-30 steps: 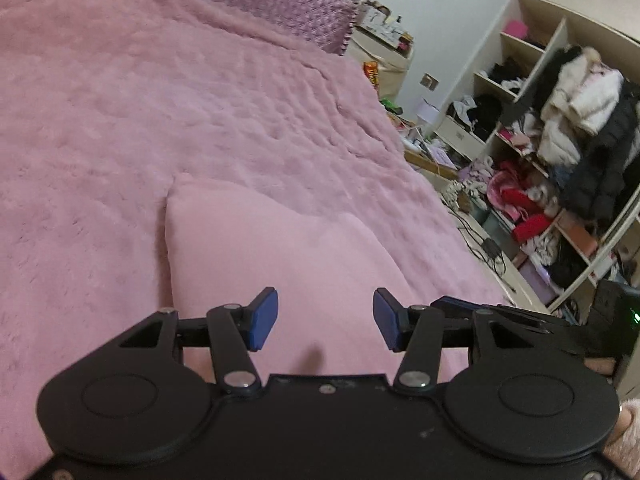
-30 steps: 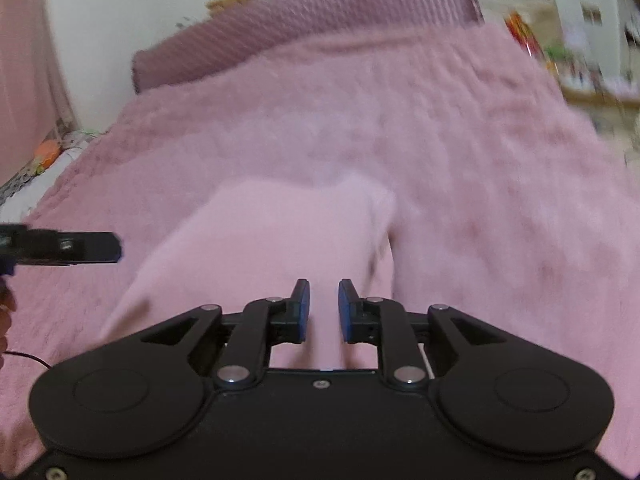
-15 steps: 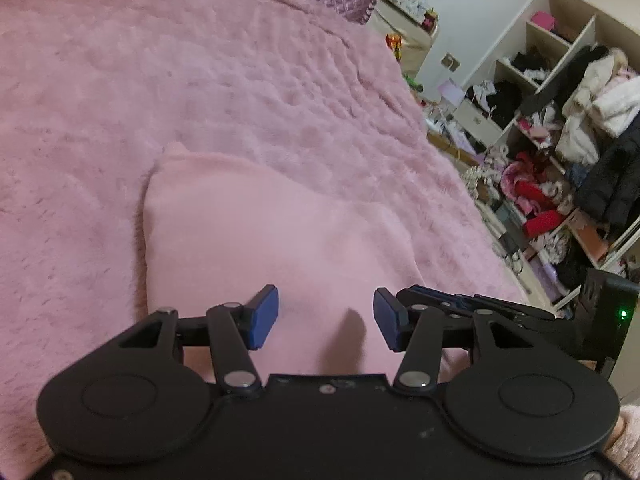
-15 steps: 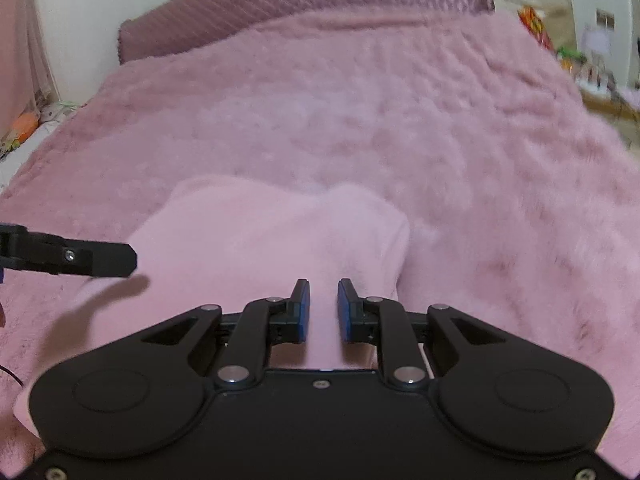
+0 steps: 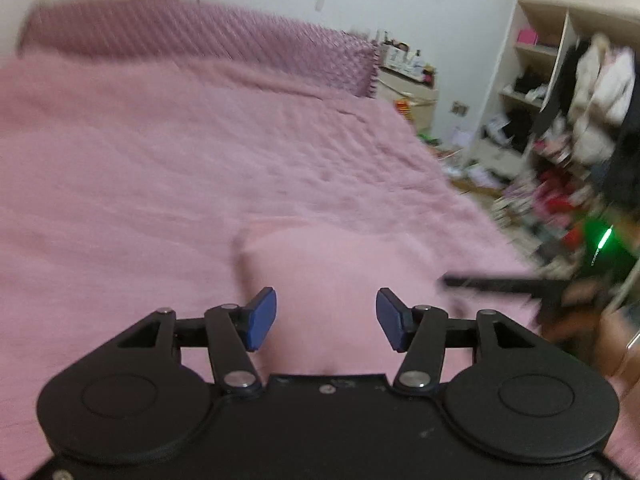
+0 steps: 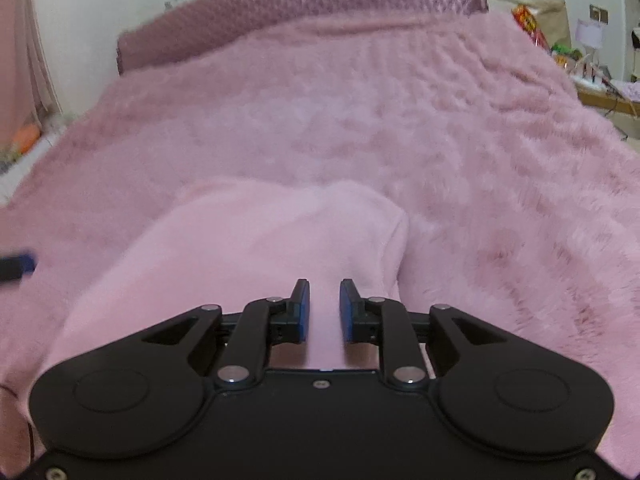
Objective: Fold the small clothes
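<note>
A: While both grippers hover, where is the pink garment (image 6: pixel 256 248)?

B: Folded on the blanket (image 6: pixel 400 120), beneath both fingertips. Left gripper (image 5: pixel 326 320) gapes half-wide, just widened, empty; right gripper (image 6: pixel 324 312) narrowly parted, just widened, empty.

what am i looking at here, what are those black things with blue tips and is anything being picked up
Those are two hand-held grippers, one in each of a person's hands, not robot arms. Each carries a wide-angle camera that looks forward along its two fingers, so each picture shows its own gripper at the bottom.

In the left wrist view, the left gripper has its blue pads wide apart, with nothing between them. In the right wrist view, the right gripper has a narrow gap and its pads grip nothing either.

Below both lies a small, pale pink fleece garment, folded flat on a fluffy pink bedspread. A cluttered open wardrobe stands beside the bed.
</note>
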`<state>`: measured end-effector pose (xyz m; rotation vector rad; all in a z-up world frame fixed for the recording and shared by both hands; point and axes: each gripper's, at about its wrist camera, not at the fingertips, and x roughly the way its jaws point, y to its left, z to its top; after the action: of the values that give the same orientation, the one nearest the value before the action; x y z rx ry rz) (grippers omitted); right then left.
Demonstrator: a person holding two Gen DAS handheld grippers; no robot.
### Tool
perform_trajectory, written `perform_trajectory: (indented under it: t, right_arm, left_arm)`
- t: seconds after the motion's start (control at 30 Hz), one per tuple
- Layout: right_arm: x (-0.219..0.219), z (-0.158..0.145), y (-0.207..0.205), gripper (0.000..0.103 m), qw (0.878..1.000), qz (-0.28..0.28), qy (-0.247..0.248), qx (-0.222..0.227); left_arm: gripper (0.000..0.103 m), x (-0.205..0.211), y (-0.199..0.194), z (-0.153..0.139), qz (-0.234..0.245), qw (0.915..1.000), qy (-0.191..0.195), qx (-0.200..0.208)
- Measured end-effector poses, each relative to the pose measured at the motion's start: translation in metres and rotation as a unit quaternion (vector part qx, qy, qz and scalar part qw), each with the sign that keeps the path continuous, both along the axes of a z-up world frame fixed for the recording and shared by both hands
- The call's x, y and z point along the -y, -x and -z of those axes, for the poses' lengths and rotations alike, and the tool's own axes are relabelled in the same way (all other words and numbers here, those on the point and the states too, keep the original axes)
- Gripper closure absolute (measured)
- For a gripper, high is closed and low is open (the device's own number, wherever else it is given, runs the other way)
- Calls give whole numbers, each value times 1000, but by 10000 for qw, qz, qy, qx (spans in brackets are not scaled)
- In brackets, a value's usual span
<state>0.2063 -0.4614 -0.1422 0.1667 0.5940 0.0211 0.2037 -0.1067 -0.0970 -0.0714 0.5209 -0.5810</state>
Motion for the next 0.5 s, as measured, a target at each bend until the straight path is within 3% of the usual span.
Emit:
perform_trajectory:
  t: [0.07,0.2,0.37,0.5]
  right_arm:
    - [-12,-7,22,76,9997,-94,142,173]
    - [-33,-10,59,76,9983,-306,446,226]
    - [-53,-1,85,76,9972,-410,594,200]
    - [-54,11,85,76,9985,-328,440,61]
  left_arm:
    - [44,-7,26,7,-68,9986,-482,203]
    - [43,-2,51,28,120,9939,-1076,207]
    - [43,19,52,48,335,9897,-1370,252]
    - [43,35,47,57,466,9883,-1434,241]
